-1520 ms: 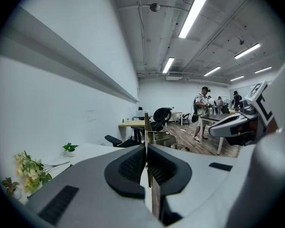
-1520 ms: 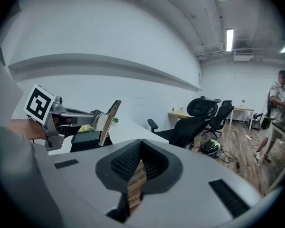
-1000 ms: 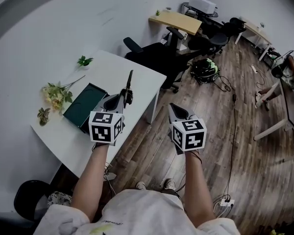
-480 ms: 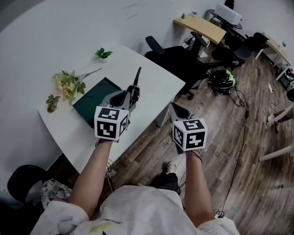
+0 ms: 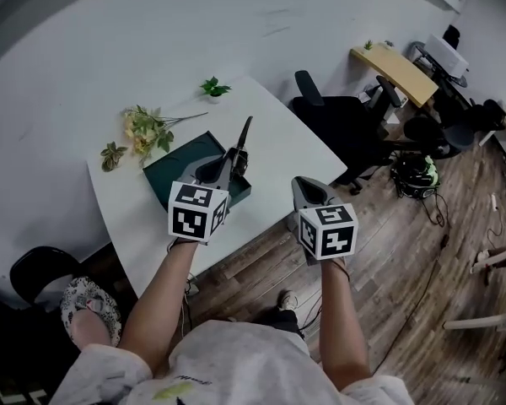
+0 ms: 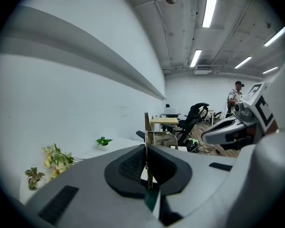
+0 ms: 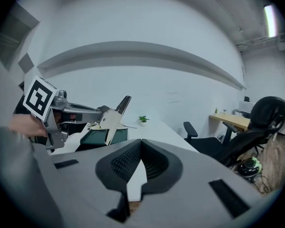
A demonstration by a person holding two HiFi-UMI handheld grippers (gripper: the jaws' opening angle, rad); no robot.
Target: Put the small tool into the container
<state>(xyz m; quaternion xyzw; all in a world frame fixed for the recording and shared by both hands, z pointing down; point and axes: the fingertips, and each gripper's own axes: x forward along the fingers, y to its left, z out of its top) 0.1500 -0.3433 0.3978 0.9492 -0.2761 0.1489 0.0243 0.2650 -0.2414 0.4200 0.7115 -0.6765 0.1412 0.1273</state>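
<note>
My left gripper [image 5: 225, 169] is shut on the small tool [image 5: 241, 144], a flat metal piece with a dark blade that sticks up and forward from the jaws. It hangs above the near right corner of the dark green container [image 5: 179, 165], an open tray on the white table [image 5: 282, 142]. The left gripper view shows the tool [image 6: 147, 148] edge-on between the pads. In the right gripper view the tool [image 7: 112, 119] sits over the container [image 7: 100, 137]. My right gripper [image 5: 298, 187] is shut with nothing in it, held off the table's front edge.
A bunch of artificial flowers [image 5: 148, 129] and a small green sprig [image 5: 212, 87] lie behind the container. Black office chairs [image 5: 337, 116] stand right of the table, with more desks beyond. A dark stool [image 5: 40, 270] stands at the lower left. The floor is wood.
The table and container have come closer and further right in the head view. The left gripper with the tool now hangs over the container's corner rather than beside it.
</note>
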